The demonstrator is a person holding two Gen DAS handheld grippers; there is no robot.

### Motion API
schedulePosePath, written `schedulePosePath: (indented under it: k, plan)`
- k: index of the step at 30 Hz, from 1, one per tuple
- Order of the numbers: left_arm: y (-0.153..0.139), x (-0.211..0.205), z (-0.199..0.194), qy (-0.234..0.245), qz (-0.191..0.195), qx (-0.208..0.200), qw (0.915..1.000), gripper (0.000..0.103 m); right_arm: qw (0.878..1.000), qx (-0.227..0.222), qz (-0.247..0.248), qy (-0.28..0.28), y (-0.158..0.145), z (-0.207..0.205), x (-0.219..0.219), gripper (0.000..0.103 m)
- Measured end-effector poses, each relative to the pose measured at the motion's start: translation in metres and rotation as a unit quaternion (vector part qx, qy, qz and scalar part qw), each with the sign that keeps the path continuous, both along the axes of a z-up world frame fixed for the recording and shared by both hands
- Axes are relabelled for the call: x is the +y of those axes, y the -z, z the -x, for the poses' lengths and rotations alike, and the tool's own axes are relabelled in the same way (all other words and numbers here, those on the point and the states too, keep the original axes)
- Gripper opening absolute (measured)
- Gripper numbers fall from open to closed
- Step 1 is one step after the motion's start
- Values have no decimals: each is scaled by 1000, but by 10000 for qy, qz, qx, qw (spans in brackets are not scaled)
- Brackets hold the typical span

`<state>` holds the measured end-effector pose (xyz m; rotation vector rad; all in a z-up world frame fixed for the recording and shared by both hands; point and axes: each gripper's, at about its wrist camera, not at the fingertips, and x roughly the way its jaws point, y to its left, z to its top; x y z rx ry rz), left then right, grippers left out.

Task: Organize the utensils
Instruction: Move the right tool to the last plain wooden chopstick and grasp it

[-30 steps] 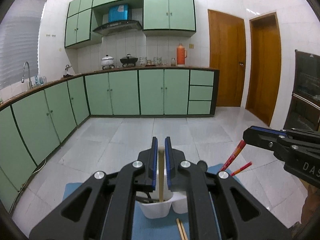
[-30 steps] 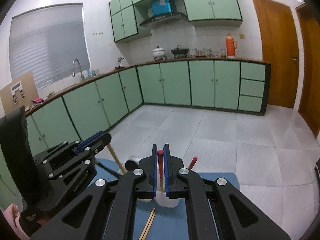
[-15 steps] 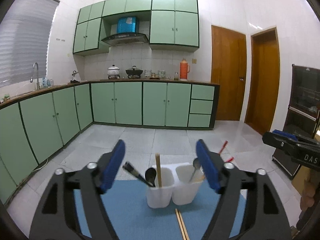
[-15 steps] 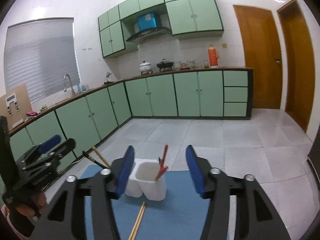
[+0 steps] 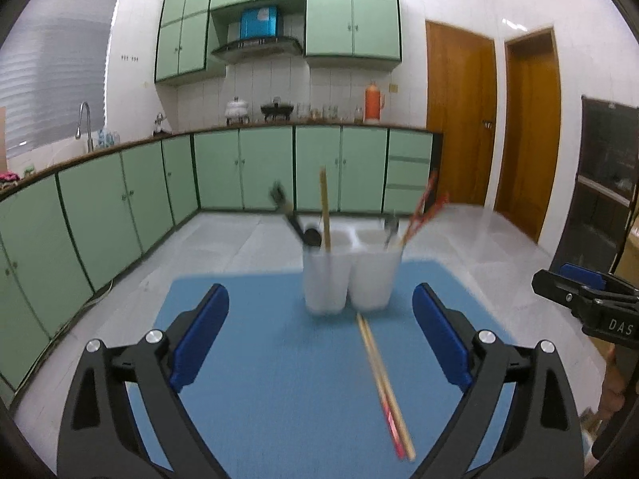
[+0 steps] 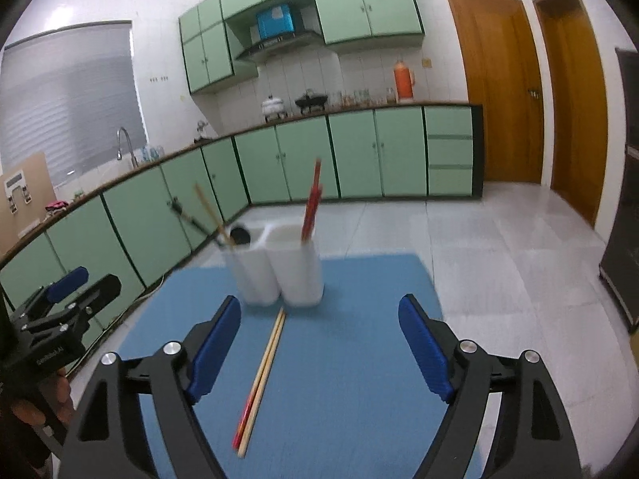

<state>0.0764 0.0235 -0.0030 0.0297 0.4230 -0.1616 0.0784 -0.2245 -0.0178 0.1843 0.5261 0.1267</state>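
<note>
The left gripper (image 5: 319,335) and right gripper (image 6: 319,349) angle slightly downward over the blue mat (image 5: 279,379), jaws opening wide and empty. Between them lie two loose chopsticks (image 6: 261,375), one red, one tan. Beyond stands a white two-cup plastic holder (image 5: 351,275): tan chopstick and dark utensils left, red chopsticks right.

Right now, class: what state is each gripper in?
Left gripper: jaws opening, nothing between them.
Right gripper: jaws opening, nothing between them.

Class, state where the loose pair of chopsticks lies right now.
The loose chopsticks lie flat, side by side, on the blue mat, just in front of the white two-cup holder; both wrist views show them.
</note>
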Motion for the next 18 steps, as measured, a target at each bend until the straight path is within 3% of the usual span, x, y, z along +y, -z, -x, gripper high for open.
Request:
schedulePosePath:
  k: [11, 18]
  plan:
    - [79, 17, 30, -91, -332, 994, 9945, 91, 9974, 666, 283, -63, 80, 34, 44, 78]
    - [104, 29, 39, -142, -404, 1302, 9906, 91, 9939, 1003, 360, -289, 110, 42, 70, 64]
